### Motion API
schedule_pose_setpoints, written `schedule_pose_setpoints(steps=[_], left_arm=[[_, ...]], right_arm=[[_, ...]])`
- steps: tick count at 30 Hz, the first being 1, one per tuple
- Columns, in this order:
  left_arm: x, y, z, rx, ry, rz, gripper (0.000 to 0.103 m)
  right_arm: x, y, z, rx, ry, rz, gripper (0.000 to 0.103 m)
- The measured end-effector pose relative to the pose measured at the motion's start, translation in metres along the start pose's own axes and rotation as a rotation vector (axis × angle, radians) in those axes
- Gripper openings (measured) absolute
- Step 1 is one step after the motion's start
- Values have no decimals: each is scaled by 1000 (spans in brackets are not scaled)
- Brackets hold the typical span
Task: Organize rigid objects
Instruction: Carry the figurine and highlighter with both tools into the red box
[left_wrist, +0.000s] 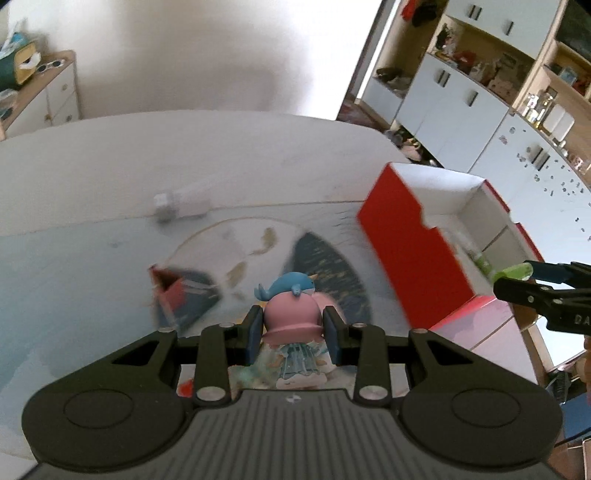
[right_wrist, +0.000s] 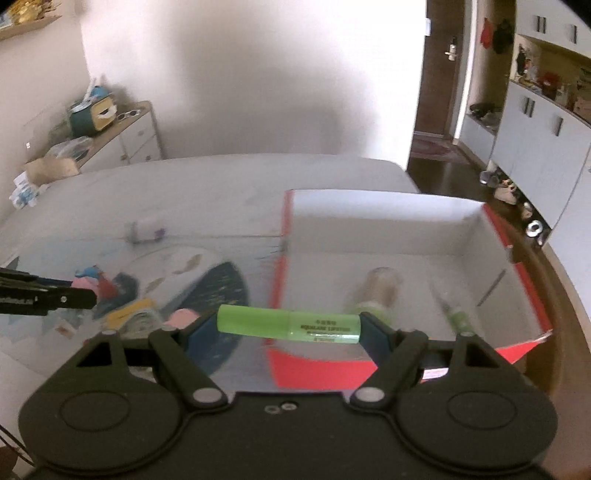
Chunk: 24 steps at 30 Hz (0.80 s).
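**Both claws loaded; box lies ahead and to the right**

Nearest my right lens, the right claw (right_wrist: 290, 326) pinches a translucent green plastic lip-balm tube (right_wrist: 288, 325) end to end, one pad on the cap end and the other on the base. Its long axis runs crosswise, left to right, level with the pads. Directly beyond it stands the open red cardboard box with a white interior (right_wrist: 388, 236); its near red wall sits just ahead of the tube. Two blurred items already lie inside.

My left claw (left_wrist: 293, 334) is pressed on the sides of a pink figurine topped by a blue whale (left_wrist: 291, 310), held upright. From there the box (left_wrist: 399, 236) lies ahead and to the right, well apart.

Judgement: the right hand is nearer the box and should go in first. The tube is carried crosswise, parallel to the near wall, so it needs to clear that rim before release.
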<state>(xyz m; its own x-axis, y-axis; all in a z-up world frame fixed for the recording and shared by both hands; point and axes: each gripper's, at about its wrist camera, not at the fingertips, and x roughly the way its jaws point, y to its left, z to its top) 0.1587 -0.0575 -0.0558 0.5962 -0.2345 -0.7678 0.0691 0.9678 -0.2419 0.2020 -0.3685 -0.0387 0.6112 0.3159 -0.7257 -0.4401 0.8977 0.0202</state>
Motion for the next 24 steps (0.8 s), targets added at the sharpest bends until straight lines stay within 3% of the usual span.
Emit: schedule_pose_setpoints(steps=[11,24], left_arm=[[37,-82,27,68,8,-41,34],[86,-169,74,160,18,-70,34]], right_arm=[[22,-76,2,18,22,-47,80],[65,-128,2,-36,111,-52,80]])
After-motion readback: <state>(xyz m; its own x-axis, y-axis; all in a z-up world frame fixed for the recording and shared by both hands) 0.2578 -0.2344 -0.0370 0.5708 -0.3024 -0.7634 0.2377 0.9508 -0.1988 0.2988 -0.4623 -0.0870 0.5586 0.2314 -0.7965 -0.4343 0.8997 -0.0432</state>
